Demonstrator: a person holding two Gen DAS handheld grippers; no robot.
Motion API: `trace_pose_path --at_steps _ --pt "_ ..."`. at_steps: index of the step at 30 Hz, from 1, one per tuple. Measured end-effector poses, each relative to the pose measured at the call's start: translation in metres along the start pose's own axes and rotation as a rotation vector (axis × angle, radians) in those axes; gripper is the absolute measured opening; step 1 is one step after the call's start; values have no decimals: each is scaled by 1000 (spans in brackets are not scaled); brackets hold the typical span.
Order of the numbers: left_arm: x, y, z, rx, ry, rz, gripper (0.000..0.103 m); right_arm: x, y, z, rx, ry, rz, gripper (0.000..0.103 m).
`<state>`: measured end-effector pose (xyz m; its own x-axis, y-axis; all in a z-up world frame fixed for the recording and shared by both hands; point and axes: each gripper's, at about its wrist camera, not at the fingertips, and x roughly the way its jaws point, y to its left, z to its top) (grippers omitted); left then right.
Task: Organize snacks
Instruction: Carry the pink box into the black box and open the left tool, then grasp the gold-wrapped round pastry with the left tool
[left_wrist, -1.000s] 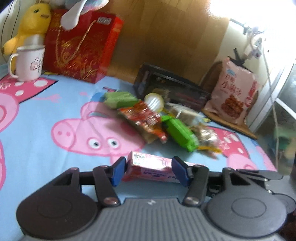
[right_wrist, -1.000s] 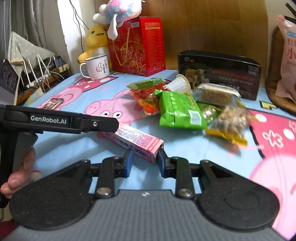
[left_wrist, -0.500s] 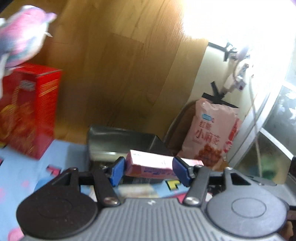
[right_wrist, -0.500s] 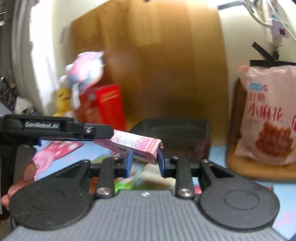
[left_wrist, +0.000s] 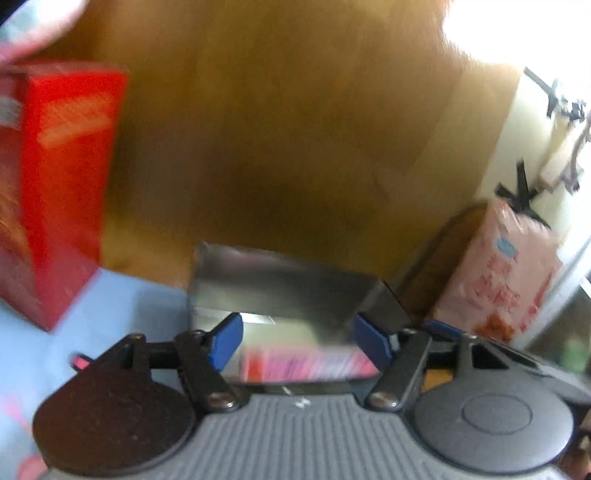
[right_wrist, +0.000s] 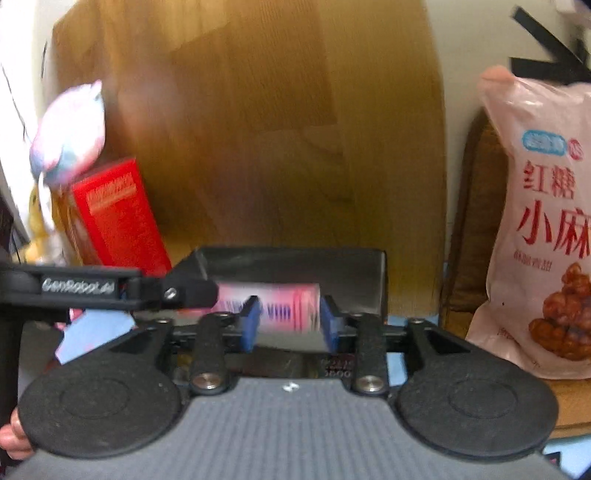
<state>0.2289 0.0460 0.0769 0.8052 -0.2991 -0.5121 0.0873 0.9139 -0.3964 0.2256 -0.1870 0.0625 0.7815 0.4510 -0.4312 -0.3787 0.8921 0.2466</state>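
A pink snack box (left_wrist: 306, 363), blurred by motion, lies low between the fingers of my left gripper (left_wrist: 298, 343), over the open black box (left_wrist: 280, 288). The left jaws are opening and the blue pads (left_wrist: 225, 341) stand off the carton's ends. In the right wrist view the same pink box (right_wrist: 280, 306) sits inside the black box (right_wrist: 295, 266). My right gripper (right_wrist: 290, 321) is opening too, with its pads clear of the carton. The left gripper's black arm (right_wrist: 110, 291) reaches in from the left.
A tall red gift box (left_wrist: 62, 184) (right_wrist: 118, 218) stands left of the black box, with a plush toy (right_wrist: 70, 133) on top. A big pink snack bag (left_wrist: 506, 269) (right_wrist: 543, 229) leans at the right. A wooden board backs everything. A person's hand (right_wrist: 14, 435) shows low left.
Both grippers carried the pink box from the blue cloth up and over to the black box. Their jaws have widened, and the carton has dropped lower between them.
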Motion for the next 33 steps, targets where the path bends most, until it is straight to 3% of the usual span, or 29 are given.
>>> trace_pose_path --at_steps 3,5,8,11,15,17,19,21,24,31,33 --pt "-7 14 5 -31 -66 65 73 -5 -25 0 121 -68 -42 54" --pt "0 22 6 -48 -36 115 73 -4 -42 -4 200 -62 -66 55" --pt "12 32 0 -80 27 118 69 8 -61 -17 338 13 -22 56" --pt "19 34 -8 -101 84 69 62 12 -65 -34 432 59 78 60" --pt "16 25 -14 -31 72 122 63 -8 -43 -45 402 59 84 64" --pt "10 27 -13 -46 70 104 65 -16 -39 -50 386 60 106 64" --pt "-6 31 -14 -66 28 105 72 -36 -38 -59 376 16 90 64" --pt "-26 30 -18 -56 -26 110 72 -53 -44 -64 387 -19 78 64" --pt "-49 28 -35 -63 -39 37 72 -62 -51 -85 466 44 158 64" --pt "-45 1 -75 -26 68 -83 68 -22 -51 -108 667 220 269 58" --pt "-35 -3 -85 -17 121 -117 58 -15 -51 -106 709 263 320 48"
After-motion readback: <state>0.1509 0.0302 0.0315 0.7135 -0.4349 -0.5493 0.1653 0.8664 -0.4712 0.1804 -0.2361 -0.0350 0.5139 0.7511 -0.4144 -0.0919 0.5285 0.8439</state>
